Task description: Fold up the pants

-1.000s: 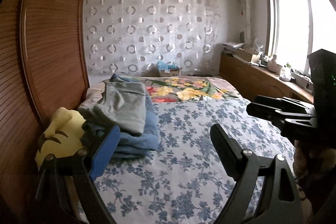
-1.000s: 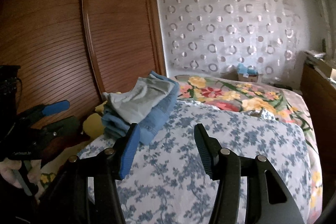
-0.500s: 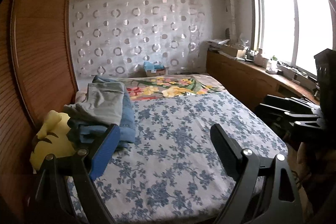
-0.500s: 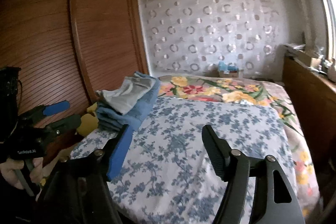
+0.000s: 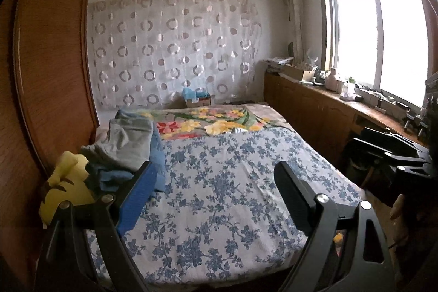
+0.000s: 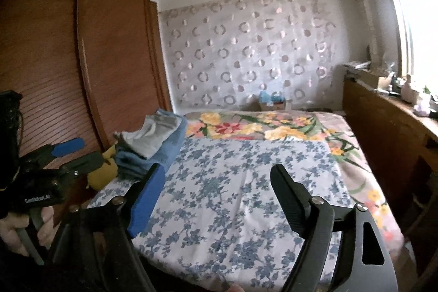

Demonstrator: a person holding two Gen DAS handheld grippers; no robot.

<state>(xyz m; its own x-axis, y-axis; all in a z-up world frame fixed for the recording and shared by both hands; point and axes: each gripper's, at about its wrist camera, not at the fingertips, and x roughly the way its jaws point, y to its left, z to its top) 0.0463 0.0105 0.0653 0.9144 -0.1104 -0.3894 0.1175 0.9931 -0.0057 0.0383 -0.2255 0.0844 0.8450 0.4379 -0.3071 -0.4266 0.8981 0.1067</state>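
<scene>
**Both grippers backed off from the bed, folded stack left behind**

The left gripper (image 5: 213, 182) hangs with its jaws spread wide and nothing between them; the right gripper (image 6: 217, 188) is the same, jaws apart and empty. Over the last second both have pulled back and risen: the blue-flowered bedspread (image 5: 232, 196) now shows down to its near edge, where earlier it filled the lower view. The folded pants (image 5: 131, 144), grey on top of blue denim, sit untouched at the bed's left edge against the wooden wardrobe (image 6: 82, 73), just beside a yellow plush toy (image 5: 65, 188). No loose garment lies on the spread, so this fold looks finished.
</scene>
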